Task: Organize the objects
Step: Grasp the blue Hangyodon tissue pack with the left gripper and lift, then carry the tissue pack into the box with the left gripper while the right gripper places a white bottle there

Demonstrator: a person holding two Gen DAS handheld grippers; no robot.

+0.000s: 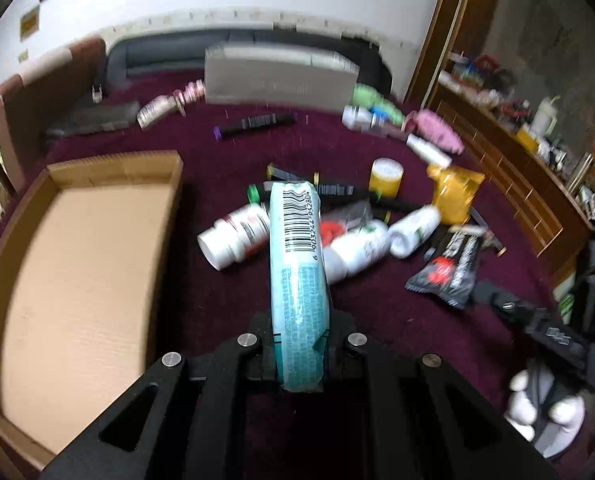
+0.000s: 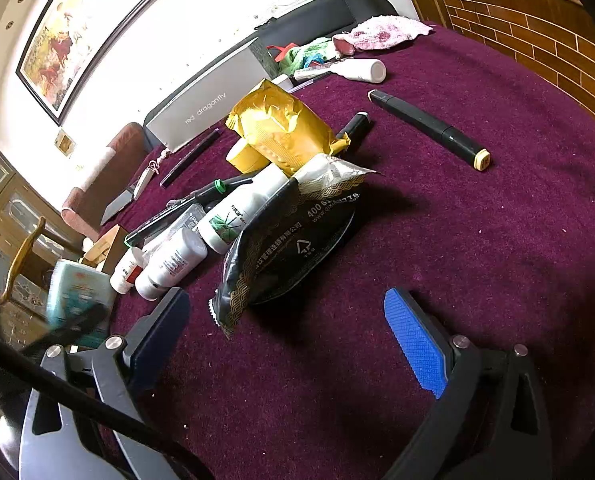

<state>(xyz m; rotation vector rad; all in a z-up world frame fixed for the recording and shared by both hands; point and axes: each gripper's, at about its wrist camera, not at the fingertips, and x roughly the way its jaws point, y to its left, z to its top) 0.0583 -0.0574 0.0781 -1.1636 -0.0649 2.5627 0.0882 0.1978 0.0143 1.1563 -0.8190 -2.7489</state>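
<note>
My left gripper (image 1: 299,344) is shut on a light blue packet (image 1: 297,264) with a barcode. The packet stands on edge between the jaws, lifted above the purple cloth (image 1: 217,312) and in front of a heap of white bottles (image 1: 237,236). An empty cardboard box (image 1: 77,280) lies to its left. The right wrist view shows the same packet (image 2: 77,296) blurred at the far left. My right gripper (image 2: 289,336) stands open just over the cloth, nothing between its blue pads (image 2: 417,344). A black snack packet (image 2: 289,236) lies just beyond it.
A gold pouch (image 2: 281,124), a yellow jar (image 1: 385,176), black markers (image 2: 429,128) and more white bottles (image 2: 173,260) are strewn on the cloth. A grey box (image 1: 277,76) stands at the back. A wooden cabinet (image 1: 509,168) lines the right side. A white-gloved hand (image 1: 537,412) is at lower right.
</note>
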